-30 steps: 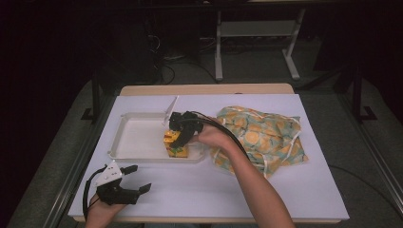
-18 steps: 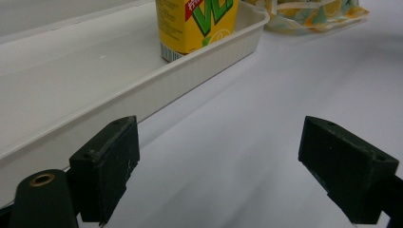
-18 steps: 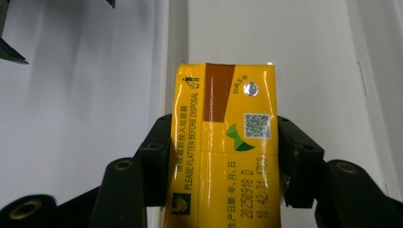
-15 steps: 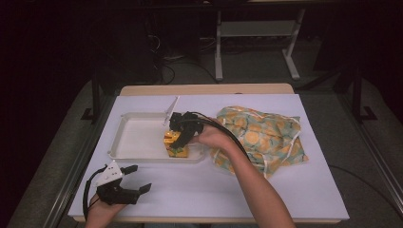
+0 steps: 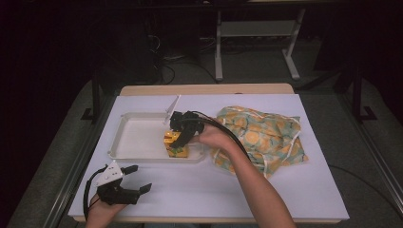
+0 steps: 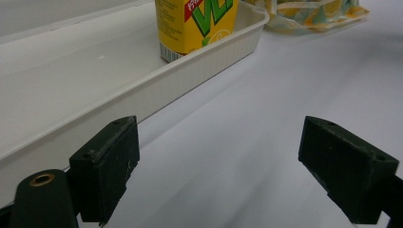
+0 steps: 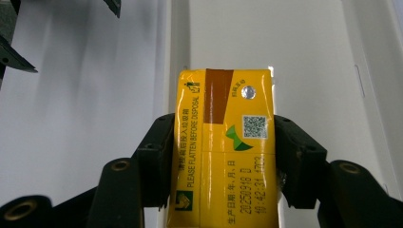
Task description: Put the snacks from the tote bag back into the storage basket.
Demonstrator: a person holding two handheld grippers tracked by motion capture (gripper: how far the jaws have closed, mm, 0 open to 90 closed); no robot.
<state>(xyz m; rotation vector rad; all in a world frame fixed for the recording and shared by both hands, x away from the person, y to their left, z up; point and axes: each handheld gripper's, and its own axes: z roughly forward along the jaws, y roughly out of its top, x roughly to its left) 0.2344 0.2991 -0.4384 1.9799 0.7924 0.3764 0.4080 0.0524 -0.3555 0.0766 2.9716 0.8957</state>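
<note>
The right tongs (image 5: 177,138) are clamped on a yellow carton (image 5: 175,145), one black jaw pressed flat against each of its long sides. In the right gripper view the carton (image 7: 225,147) sits squarely between the jaws, its top face with the brown strip and foil dot turned up to the camera. The carton stands in the white tray (image 5: 138,140), at the tray's near right corner, close against the near wall; whether its base rests on the tray floor I cannot tell. From the left gripper view the carton (image 6: 196,23) stands upright just inside the tray (image 6: 95,95) rim. A patterned cloth bag (image 5: 261,137) lies just right of the tray on the desk (image 5: 214,190). The left tongs (image 5: 133,183) sit well apart from the tray, off its near left corner, jaws spread wide with nothing between them, just above the white desk
</note>
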